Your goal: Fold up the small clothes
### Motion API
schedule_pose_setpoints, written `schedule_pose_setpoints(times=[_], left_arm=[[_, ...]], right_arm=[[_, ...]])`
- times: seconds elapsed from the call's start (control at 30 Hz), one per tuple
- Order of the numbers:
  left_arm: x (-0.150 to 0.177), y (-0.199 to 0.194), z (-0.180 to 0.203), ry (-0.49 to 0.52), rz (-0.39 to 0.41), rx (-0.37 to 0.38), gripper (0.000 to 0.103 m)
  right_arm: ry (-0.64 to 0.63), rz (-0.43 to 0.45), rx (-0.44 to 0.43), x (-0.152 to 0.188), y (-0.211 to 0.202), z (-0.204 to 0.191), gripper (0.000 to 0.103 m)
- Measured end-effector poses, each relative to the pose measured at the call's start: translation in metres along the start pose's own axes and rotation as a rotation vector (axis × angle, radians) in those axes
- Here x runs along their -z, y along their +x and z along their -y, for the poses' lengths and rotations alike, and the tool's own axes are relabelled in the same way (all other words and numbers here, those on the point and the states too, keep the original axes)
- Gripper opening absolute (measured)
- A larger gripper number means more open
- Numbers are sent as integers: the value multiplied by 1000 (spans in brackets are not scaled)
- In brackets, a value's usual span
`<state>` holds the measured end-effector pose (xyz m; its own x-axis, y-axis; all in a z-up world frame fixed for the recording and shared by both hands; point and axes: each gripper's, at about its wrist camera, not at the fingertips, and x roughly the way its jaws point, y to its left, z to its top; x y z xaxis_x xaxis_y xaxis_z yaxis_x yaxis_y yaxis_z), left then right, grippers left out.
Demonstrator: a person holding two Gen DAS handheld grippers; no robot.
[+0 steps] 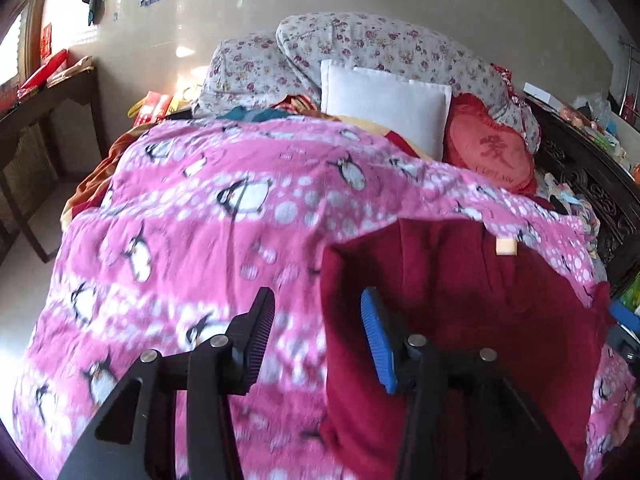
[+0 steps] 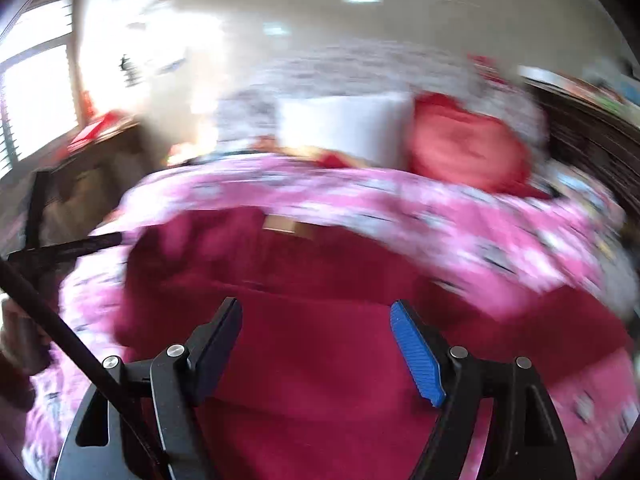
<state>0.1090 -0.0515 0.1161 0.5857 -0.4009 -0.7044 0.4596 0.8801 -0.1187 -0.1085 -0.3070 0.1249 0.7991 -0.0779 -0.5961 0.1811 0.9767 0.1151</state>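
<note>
A dark red garment [image 1: 460,300] with a tan label [image 1: 506,247] lies flat on a pink penguin blanket [image 1: 200,220] on a bed. My left gripper [image 1: 318,308] is open and empty, held above the garment's left edge. In the right wrist view, which is blurred by motion, the same garment [image 2: 320,320] fills the middle, and my right gripper [image 2: 316,320] is open and empty above it. The left gripper's black frame [image 2: 48,256] shows at the left of that view.
A white pillow [image 1: 384,108], a red heart cushion [image 1: 492,152] and a floral quilt [image 1: 360,48] sit at the head of the bed. A dark carved headboard [image 1: 592,192] runs along the right. A wooden table [image 1: 44,92] stands at the left.
</note>
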Motion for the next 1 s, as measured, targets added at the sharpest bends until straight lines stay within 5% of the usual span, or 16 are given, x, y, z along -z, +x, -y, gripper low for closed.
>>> schedule_pose_setpoints(times=[0.17,0.37,0.47,0.6,0.77,0.9,1.0], left_arm=[[38,-4,-1,52,-79,-24,50],[66,4,-7,84,-134,-29,52],[66,3,-10,72,-129,-11,54],[69,3,-10,64,-128,-4,57],[67,2,-15,40,-127,4,57],[66,6,-14,27,-135,2,58],[67,9,-8,38,-146,-13,58]], right_arm=[[-220,-55,-173,-19,74,-97,72],[-375,-99,-200,-27,141,-154,60],[-424,-188,-228,-19,159,-165,48],[-468,-222,-190,-8,168,-172,10],[-406,-138,-204,-29,138,-159,5],[-329,-55,-110,-51,133,-148,5],[-291,-98,-39,-50,164,-144,6]])
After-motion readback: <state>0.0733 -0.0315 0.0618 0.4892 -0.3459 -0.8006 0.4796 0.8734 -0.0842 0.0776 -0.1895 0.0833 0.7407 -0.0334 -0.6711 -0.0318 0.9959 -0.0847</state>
